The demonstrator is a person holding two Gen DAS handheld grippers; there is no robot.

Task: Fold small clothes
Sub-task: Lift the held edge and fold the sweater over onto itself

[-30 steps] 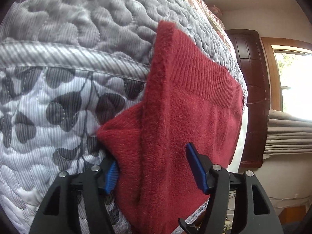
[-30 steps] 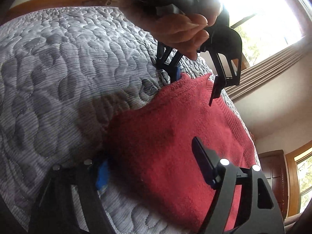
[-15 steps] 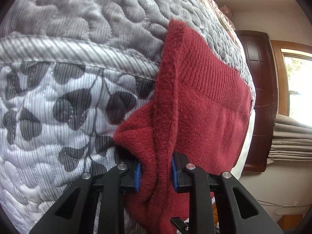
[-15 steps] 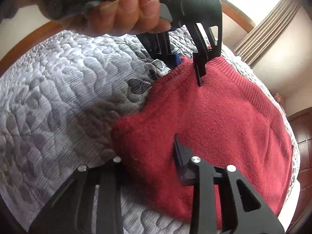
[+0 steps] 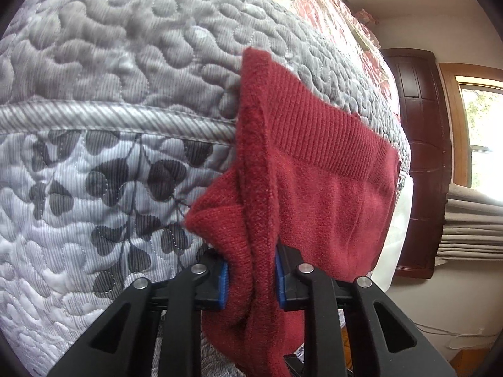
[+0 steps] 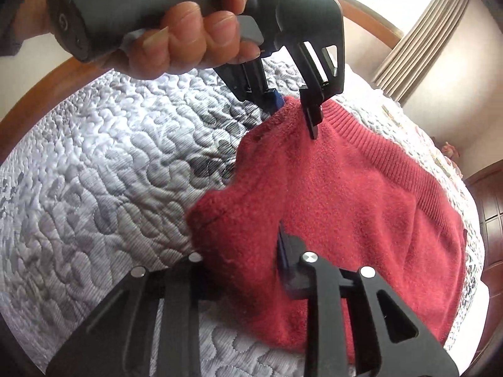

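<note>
The left gripper [image 5: 251, 278] pinches a bunched corner of a dark red knitted sweater [image 5: 317, 188] between blue pads; the right gripper [image 6: 245, 270] clamps another corner of the same garment; the sweater lies spread on a grey quilted bedspread with a leaf print [image 5: 94, 188]; a person's hand [image 6: 188, 44] squeezes the left gripper's grey handle.

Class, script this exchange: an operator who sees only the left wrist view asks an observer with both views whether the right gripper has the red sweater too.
Observer: Yes, the right gripper is shut on a bunched fold of the red sweater.
Operator: Where is the left gripper from there?
Observer: The left gripper pinches the sweater's far edge beside the ribbed band, and a hand grips its handle.
</note>
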